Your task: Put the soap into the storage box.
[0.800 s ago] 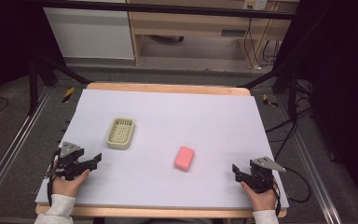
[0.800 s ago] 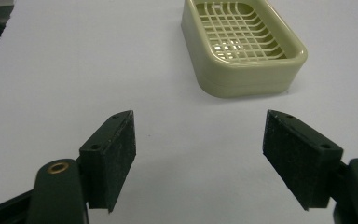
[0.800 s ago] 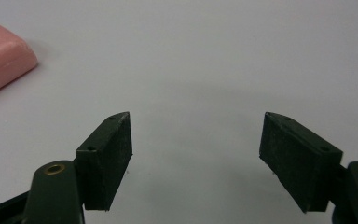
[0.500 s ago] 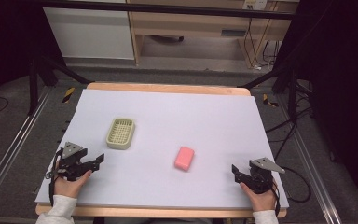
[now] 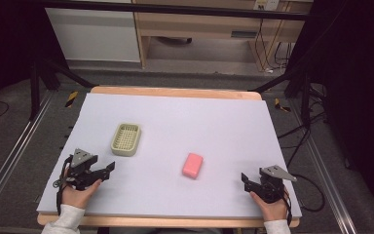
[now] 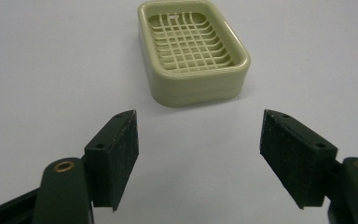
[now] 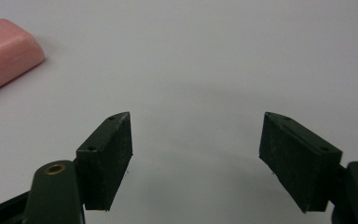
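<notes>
A pale green soap dish [image 5: 126, 139] with a grid insert lies on the left half of the white table top [image 5: 209, 122]. A pink bar of soap [image 5: 193, 165] rests flat near the middle front. My left gripper [image 5: 108, 169] hovers low just in front of the dish and is open, with nothing between its jaws. In the left gripper view the dish [image 6: 193, 88] is straight ahead of the left gripper [image 6: 198, 154]. My right gripper [image 5: 244, 178] is open and empty at the front right. In the right gripper view the soap [image 7: 4, 53] is off to the upper left of the right gripper [image 7: 196, 154].
The white sheet covers a wooden table whose edge [image 5: 175, 91] shows at the back. Black frame legs [image 5: 39, 73] and floor rails flank the table. Cables [image 5: 302, 141] trail on the floor to the right. A cabinet [image 5: 97, 34] stands behind.
My left gripper has shifted slightly rightward and forward, toward the soap dish. The right gripper, the dish and the soap have stayed in place.
</notes>
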`<state>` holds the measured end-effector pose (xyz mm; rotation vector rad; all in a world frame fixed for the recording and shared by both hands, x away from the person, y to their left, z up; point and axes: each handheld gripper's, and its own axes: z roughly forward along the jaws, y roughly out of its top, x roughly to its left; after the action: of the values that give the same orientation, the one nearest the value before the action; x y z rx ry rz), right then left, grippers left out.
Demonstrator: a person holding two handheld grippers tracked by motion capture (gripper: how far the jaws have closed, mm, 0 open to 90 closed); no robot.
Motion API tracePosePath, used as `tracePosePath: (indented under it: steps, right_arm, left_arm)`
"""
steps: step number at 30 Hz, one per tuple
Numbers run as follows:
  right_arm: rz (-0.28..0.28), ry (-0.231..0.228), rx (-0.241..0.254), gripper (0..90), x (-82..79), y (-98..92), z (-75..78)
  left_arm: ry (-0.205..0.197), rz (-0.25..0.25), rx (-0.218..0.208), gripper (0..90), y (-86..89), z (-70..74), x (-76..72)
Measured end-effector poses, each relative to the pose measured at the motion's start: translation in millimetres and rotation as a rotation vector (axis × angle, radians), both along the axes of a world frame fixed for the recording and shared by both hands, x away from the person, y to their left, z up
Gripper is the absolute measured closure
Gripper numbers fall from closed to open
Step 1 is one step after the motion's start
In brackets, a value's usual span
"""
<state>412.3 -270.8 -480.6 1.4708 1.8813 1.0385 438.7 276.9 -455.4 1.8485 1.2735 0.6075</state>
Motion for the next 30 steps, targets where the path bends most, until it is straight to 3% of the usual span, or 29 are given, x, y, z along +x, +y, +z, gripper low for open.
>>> tracePosePath:
  steps: [30]
  right_arm:
    - [0.008,-0.002,-0.011,26.3,-0.3,1.0,-0.5]
  left_arm:
    - [-0.004,-0.076,0.006,26.3,-30.1,8.5,-3.4]
